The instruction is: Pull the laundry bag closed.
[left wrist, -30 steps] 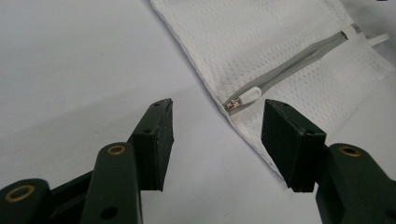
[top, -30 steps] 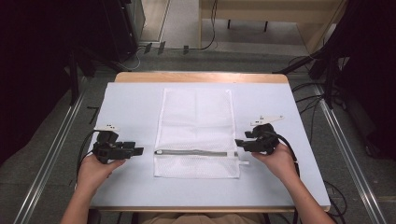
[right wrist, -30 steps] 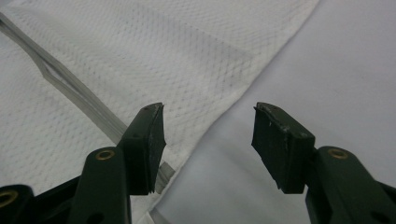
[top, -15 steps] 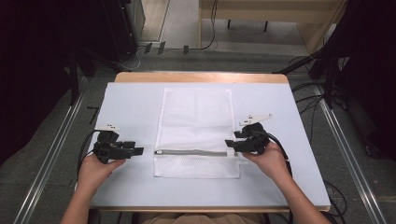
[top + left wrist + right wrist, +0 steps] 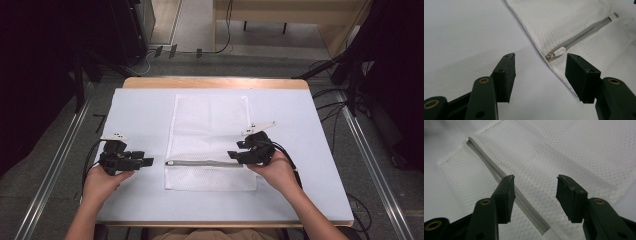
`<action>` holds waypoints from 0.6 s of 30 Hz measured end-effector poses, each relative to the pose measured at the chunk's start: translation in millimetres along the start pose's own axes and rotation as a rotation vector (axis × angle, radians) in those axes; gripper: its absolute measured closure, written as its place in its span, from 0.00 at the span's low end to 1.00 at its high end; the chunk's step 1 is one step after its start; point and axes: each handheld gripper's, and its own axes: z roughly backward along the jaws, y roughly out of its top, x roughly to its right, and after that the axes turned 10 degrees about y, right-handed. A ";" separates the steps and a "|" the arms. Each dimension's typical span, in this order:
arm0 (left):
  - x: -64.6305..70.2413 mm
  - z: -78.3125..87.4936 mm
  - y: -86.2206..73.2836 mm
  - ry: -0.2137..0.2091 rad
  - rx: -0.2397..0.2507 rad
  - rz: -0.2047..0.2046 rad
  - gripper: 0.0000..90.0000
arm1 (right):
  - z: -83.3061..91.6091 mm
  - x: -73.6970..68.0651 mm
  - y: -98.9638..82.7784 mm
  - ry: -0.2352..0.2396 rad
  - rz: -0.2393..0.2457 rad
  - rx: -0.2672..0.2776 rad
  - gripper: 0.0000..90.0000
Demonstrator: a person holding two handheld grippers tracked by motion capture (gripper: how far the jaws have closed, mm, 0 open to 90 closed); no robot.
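Shifted inward: right gripper (image 5: 239, 153), jaws wide, over the zipper (image 5: 202, 163) at 3 o'clock of the mesh bag (image 5: 210, 142), table centre. Left gripper (image 5: 145, 161) wide, 9 o'clock. Zipper closed; nothing gripped yet.

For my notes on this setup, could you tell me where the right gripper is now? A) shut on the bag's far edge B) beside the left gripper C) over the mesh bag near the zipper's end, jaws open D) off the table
C: the right gripper hovers over the white mesh bag at the grey zipper, jaws apart.
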 end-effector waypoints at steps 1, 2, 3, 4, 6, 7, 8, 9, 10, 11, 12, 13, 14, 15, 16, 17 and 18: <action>0.2 -0.5 -0.3 -0.003 0.001 0.004 0.46 | -1.5 -1.5 1.5 0.003 0.007 0.000 0.56; 0.1 -0.6 -0.3 -0.002 0.000 0.002 0.46 | -2.1 -2.7 2.5 0.003 0.003 -0.002 0.57; 0.2 -0.7 -0.3 -0.003 0.001 0.003 0.46 | -3.1 -3.4 3.9 0.009 0.012 -0.001 0.57; 0.2 -0.7 -0.3 -0.003 0.001 0.003 0.46 | -3.1 -3.4 3.9 0.009 0.012 -0.001 0.57; 0.4 -0.9 -0.3 -0.001 0.000 0.002 0.46 | -6.9 -8.7 8.7 0.023 0.021 0.000 0.57; 0.6 -1.0 -0.3 -0.001 -0.001 0.003 0.46 | -7.9 -9.7 9.8 0.022 0.029 -0.003 0.57; 0.5 -0.8 -0.3 0.000 -0.003 -0.001 0.46 | -9.7 -11.5 11.0 0.025 0.030 -0.005 0.57; 0.5 -0.8 -0.3 0.000 -0.003 -0.001 0.46 | -11.4 -12.7 12.2 0.027 0.033 -0.012 0.57; 0.3 -0.6 -0.4 0.000 -0.002 -0.003 0.46 | -13.5 -13.4 13.3 0.032 0.039 -0.010 0.57; 0.0 -0.5 -0.4 -0.002 -0.002 -0.002 0.46 | -13.5 -13.4 13.3 0.032 0.039 -0.010 0.57; -0.2 -0.8 -0.5 -0.003 0.000 0.000 0.46 | -16.2 -15.4 14.6 0.033 0.039 -0.016 0.56; -0.5 -0.9 -0.5 -0.002 -0.001 0.000 0.46 | -17.5 -15.4 14.9 0.034 0.052 -0.013 0.56; -0.5 -1.0 -0.6 0.000 -0.004 0.000 0.46 | -18.2 -16.2 15.4 0.034 0.058 -0.020 0.56; -0.5 -1.0 -0.6 0.000 -0.004 0.000 0.46 | -18.9 -17.1 15.7 0.030 0.058 -0.021 0.55; -0.5 -1.2 -0.7 -0.002 -0.005 0.002 0.46 | -19.9 -17.6 16.1 0.030 0.062 -0.022 0.55; -0.5 -1.2 -0.7 -0.002 -0.005 0.002 0.46 | -20.6 -17.8 16.5 0.034 0.063 -0.023 0.56; -0.4 -1.2 -0.8 -0.002 -0.004 0.001 0.46 | -20.6 -17.8 16.5 0.034 0.063 -0.023 0.56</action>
